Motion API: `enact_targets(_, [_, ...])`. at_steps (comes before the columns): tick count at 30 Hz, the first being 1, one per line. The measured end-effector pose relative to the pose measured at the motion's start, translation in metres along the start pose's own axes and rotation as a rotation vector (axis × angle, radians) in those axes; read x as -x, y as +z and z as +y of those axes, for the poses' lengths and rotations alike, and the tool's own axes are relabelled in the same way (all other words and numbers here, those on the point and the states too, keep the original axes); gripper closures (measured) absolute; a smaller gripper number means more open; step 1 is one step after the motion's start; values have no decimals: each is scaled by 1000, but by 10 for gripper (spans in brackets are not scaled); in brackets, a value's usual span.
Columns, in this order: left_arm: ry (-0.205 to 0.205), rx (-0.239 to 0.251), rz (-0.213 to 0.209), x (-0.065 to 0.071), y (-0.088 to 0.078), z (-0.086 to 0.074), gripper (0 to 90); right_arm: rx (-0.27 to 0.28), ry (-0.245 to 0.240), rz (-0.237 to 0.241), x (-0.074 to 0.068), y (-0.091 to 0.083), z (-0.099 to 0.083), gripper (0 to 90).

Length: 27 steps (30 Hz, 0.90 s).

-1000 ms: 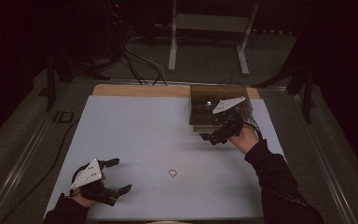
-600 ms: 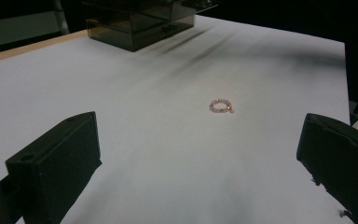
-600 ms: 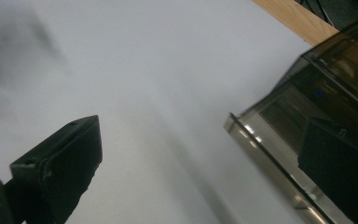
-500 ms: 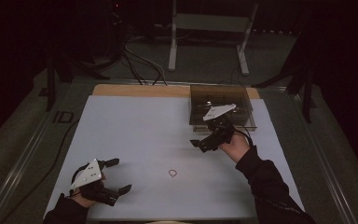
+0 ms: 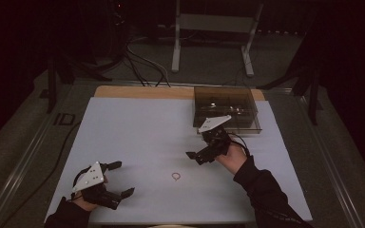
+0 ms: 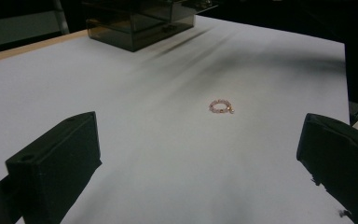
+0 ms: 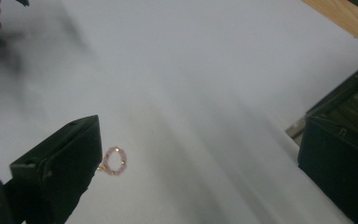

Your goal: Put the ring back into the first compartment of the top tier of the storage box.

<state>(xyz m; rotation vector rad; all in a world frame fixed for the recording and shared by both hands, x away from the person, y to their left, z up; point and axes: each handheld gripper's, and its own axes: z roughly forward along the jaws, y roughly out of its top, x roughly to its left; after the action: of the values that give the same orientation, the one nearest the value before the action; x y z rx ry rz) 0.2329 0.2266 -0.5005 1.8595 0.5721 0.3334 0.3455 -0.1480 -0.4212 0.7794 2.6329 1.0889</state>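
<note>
Left gripper (image 5: pixel 118 179), at the near left corner of the white table (image 5: pixel 138 128): it is resting low, jaws spread wide and holding nothing, apparently parked clear so the middle of the table is open to the other hand. In the left gripper view its jaws are framing the beaded ring (image 6: pixel 221 106) from well apart.

Centre: the beaded ring (image 5: pixel 176 176) is lying flat on the white table, near the front edge and between the two grippers, touching neither. Being a closed loop lying flat, it is offering no long axis; a small bead or charm is sticking out at one side, pointing toward the right in the left gripper view, though blur is hiding its details.

Right gripper (image 5: pixel 196 157): it is hovering just beyond the ring, jaws wide apart and empty, tilted down toward it, a pose that suggests an approach for a pick. In the right gripper view the ring (image 7: pixel 113 160) is sitting just beside one jaw.

Far right: the dark transparent box (image 5: pixel 225 108) is standing at the back edge, well apart from the ring.
</note>
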Motion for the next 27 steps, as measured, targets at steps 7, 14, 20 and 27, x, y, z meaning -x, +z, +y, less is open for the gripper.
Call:
enact_targets(7, [-2, 2, 3, 0, 0, 0, 10, 9, -9, 15, -10, 10, -3, 0])
enact_targets(14, [-2, 1, 1, 0, 0, 0, 10, 4, -5, 43, -18, 22, -8, 0])
enact_targets(20, [0, -1, 2, 0, 0, 0, 10, -7, -5, 60, -23, 31, -12, 0])
enact_targets(27, [0, -2, 1, 0, 0, 0, 10, -5, 4, 89, -32, 43, -17, 0])
